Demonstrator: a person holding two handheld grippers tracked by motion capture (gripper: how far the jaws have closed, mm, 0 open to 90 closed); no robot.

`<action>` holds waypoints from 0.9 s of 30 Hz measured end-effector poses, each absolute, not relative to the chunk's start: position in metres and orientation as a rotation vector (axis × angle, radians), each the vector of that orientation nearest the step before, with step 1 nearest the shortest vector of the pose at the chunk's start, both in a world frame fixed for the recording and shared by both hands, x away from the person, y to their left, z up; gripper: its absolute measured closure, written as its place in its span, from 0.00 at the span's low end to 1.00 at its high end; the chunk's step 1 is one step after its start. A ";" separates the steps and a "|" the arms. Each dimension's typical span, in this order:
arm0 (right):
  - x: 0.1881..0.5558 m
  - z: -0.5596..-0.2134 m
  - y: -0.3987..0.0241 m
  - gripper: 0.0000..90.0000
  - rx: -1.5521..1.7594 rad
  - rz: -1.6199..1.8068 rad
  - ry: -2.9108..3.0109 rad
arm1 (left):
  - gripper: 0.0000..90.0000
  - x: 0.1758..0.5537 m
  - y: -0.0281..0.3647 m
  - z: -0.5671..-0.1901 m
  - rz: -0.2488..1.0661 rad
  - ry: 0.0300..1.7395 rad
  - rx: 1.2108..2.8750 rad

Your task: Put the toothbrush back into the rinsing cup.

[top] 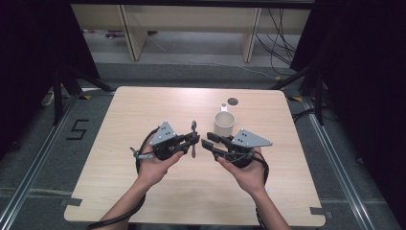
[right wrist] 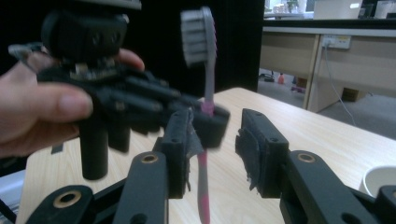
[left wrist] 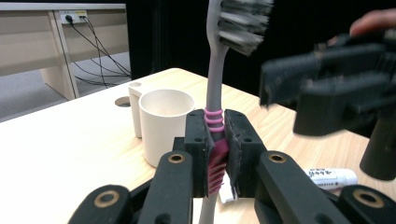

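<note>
A grey toothbrush (left wrist: 215,84) with a pink ribbed grip stands upright, bristles at the top. My left gripper (left wrist: 218,140) is shut on its pink grip. In the high view the left gripper (top: 194,141) holds the toothbrush (top: 193,136) over the middle of the table. My right gripper (top: 207,142) faces it from the right, close by. In the right gripper view my right gripper (right wrist: 219,149) is open; the toothbrush (right wrist: 208,70) stands just ahead near its left jaw, with neither pad pressing on it. The left gripper (right wrist: 205,121) is right in front.
A cream cup (top: 223,123) stands upright just behind the grippers, seen as a cup (left wrist: 166,123) in the left gripper view. A small white object (top: 223,105) and a round hole (top: 232,101) lie beyond it. A white tube (left wrist: 331,177) lies on the wooden table (top: 143,110).
</note>
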State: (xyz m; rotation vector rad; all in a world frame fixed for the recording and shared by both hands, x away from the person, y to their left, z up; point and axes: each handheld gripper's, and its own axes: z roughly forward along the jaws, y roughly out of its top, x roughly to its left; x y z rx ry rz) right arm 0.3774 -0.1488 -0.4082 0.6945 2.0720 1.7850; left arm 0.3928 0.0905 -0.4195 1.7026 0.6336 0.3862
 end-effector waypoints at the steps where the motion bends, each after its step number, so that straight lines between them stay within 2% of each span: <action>1: 0.378 -0.405 -0.147 0.72 0.701 1.790 2.056 | 0.89 0.392 0.088 -0.420 0.386 0.627 1.702; 16: 0.382 -0.402 -0.144 0.76 0.711 1.806 2.084 | 0.89 0.385 0.076 -0.420 0.421 0.562 1.759; 27: 0.384 -0.404 -0.142 0.84 0.700 1.807 2.083 | 0.89 0.383 0.071 -0.418 0.418 0.541 1.762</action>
